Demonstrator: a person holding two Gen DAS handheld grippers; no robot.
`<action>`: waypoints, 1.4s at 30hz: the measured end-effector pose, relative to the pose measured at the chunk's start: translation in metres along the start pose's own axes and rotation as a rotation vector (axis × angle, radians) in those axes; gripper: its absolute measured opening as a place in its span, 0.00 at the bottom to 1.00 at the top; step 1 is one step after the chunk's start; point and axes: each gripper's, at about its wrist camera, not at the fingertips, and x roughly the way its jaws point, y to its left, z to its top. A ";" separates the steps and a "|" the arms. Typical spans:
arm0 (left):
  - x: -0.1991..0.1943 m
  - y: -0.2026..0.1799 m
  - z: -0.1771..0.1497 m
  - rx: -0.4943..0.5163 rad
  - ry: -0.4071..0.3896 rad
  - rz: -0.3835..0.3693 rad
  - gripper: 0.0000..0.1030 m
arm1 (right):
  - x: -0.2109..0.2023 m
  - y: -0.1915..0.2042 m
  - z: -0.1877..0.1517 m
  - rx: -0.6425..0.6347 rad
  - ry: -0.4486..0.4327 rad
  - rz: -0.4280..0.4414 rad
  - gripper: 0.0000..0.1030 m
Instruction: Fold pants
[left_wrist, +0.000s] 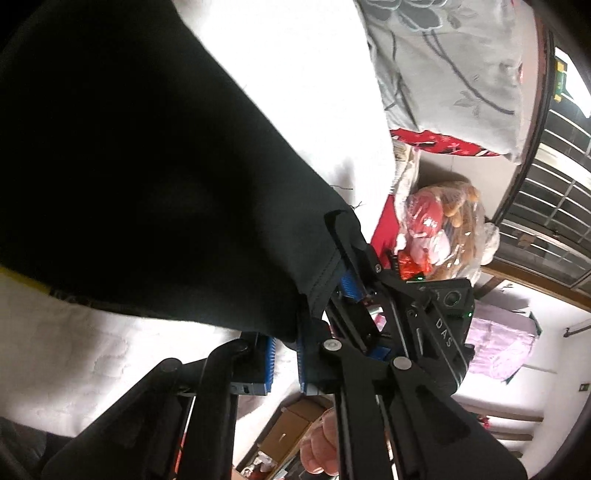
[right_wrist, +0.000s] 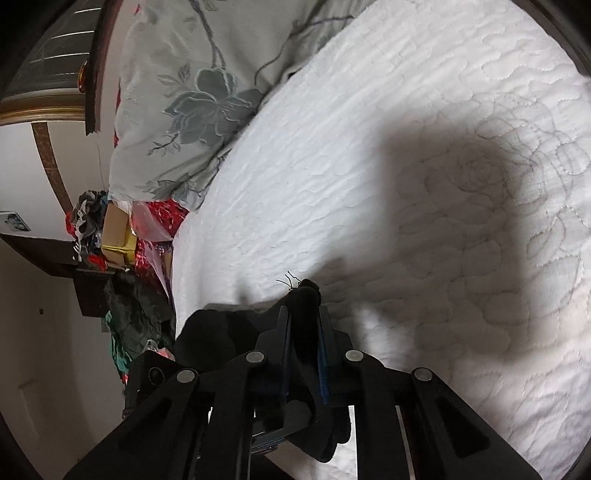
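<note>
The black pants (left_wrist: 147, 166) hang in the air over the white quilted bed (left_wrist: 314, 92) and fill the left of the left wrist view. My left gripper (left_wrist: 286, 338) has its blue-padded jaws closed on the pants' hem edge. The right gripper (left_wrist: 351, 284) shows just beyond it in the same view, also clamped on the hem. In the right wrist view my right gripper (right_wrist: 303, 321) is shut on a bunched fold of the black pants (right_wrist: 301, 295), which sticks up between the pads and hangs below them. The pants cast a shadow on the bed (right_wrist: 369, 166).
A grey floral duvet (left_wrist: 443, 66) lies at the bed's far end, and it also shows in the right wrist view (right_wrist: 192, 92). A plastic bag with plush toys (left_wrist: 443, 229) and boxes (right_wrist: 114, 236) stand beside the bed. A barred window (left_wrist: 546, 203) is behind.
</note>
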 end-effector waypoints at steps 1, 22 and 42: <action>-0.002 -0.001 0.001 0.002 -0.004 -0.003 0.07 | -0.001 0.004 -0.001 -0.007 -0.003 -0.001 0.11; -0.137 0.049 0.045 -0.050 -0.190 -0.056 0.07 | 0.098 0.134 -0.037 -0.116 0.072 0.067 0.11; -0.232 0.114 0.062 0.014 -0.251 0.091 0.39 | 0.086 0.145 -0.099 -0.059 0.020 0.119 0.53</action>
